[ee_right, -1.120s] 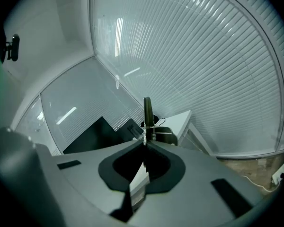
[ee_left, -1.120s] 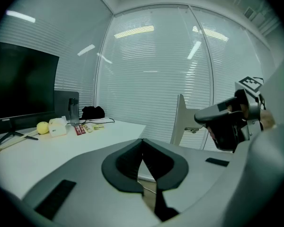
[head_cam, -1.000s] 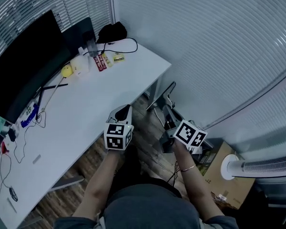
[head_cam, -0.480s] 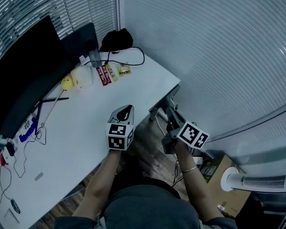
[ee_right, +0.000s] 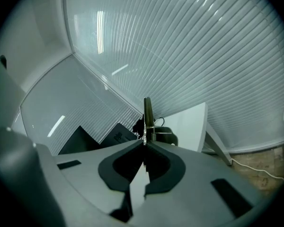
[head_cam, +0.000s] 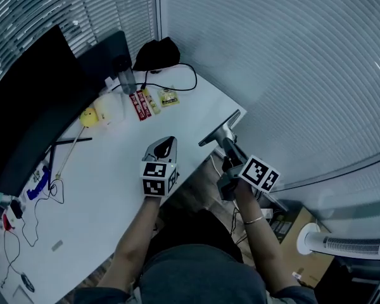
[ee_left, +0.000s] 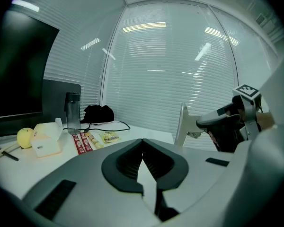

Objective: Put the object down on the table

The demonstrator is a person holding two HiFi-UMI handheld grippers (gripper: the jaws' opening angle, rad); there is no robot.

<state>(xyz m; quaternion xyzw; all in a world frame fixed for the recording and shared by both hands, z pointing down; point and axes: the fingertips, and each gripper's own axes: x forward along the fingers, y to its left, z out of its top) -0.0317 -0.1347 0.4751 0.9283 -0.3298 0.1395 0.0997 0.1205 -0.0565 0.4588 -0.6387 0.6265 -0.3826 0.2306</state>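
The right gripper (head_cam: pixel 226 164) had its fingers clamped on a flat grey tool (head_cam: pixel 218 132), which stuck out past them in the air by the desk (head_cam: pixel 114 163) edge. The left gripper (head_cam: pixel 165 148) had its fingers together, empty.

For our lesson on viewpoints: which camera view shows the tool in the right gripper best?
Left gripper view: the flat tool shows its broad side. Head view shows the tool small, from above; right gripper view, only edge-on.

An office: a long white desk (head_cam: pixel 107 157) carrying a large black monitor (head_cam: pixel 25 100) and trailing black cables (head_cam: pixel 194 78), hemmed in by pale slatted window blinds (head_cam: pixel 272 56)
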